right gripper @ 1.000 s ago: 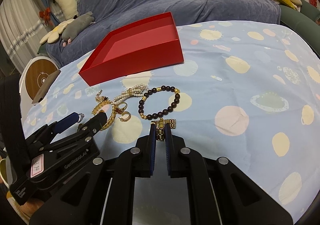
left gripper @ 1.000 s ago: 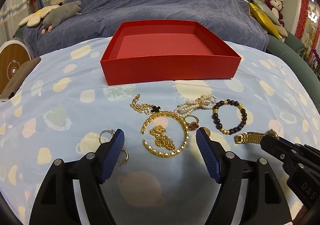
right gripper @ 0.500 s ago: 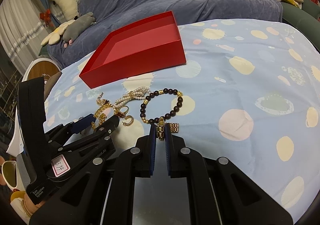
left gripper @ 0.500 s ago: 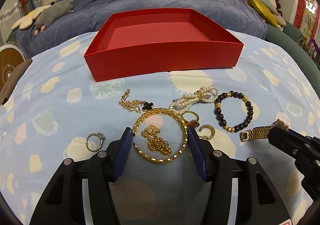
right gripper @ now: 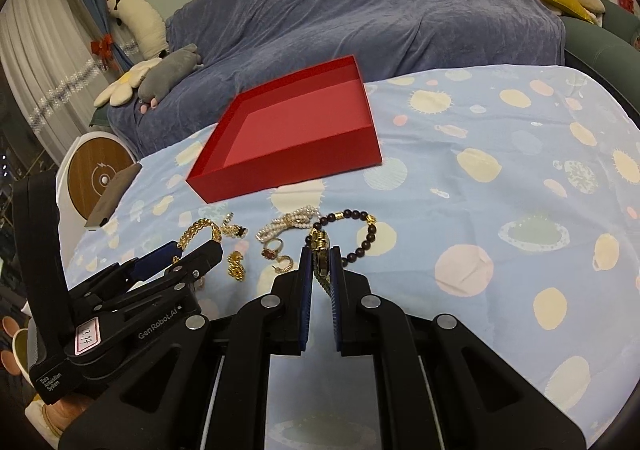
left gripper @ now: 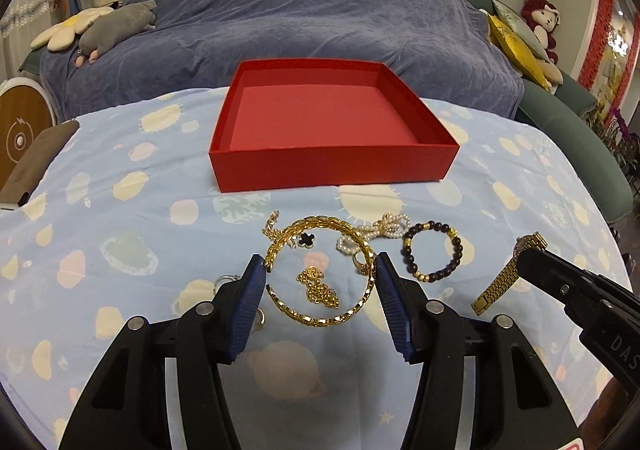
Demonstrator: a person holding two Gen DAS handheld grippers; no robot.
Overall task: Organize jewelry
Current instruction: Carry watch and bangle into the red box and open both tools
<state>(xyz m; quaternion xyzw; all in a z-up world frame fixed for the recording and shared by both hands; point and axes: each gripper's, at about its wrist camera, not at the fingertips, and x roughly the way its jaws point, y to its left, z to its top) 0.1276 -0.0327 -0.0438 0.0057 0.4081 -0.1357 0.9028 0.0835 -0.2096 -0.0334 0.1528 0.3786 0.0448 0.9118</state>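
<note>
My left gripper (left gripper: 320,268) is shut on a wide gold bangle (left gripper: 320,222), one pad against each side, and holds it a little above the cloth. In the right wrist view the bangle (right gripper: 200,229) shows between the left fingers. My right gripper (right gripper: 321,254) is shut on a gold watch (right gripper: 320,240); in the left wrist view the watch (left gripper: 502,284) hangs by its strap. The empty red box (left gripper: 332,165) stands just beyond. A dark bead bracelet (left gripper: 407,250), a pearl bracelet (left gripper: 384,228), a gold chain (left gripper: 320,290) and a black clover charm (left gripper: 307,240) lie on the cloth.
Two small rings (right gripper: 274,248) lie near the pearls, and a silver ring (left gripper: 224,280) peeks out behind my left finger. A blue-covered sofa (left gripper: 320,9) with plush toys stands behind the table. A brown flat object (left gripper: 36,157) lies at the left edge.
The left jaws narrowed onto the gold bangle and lifted it off the cloth. The right gripper rose with the watch, which now hangs free.
</note>
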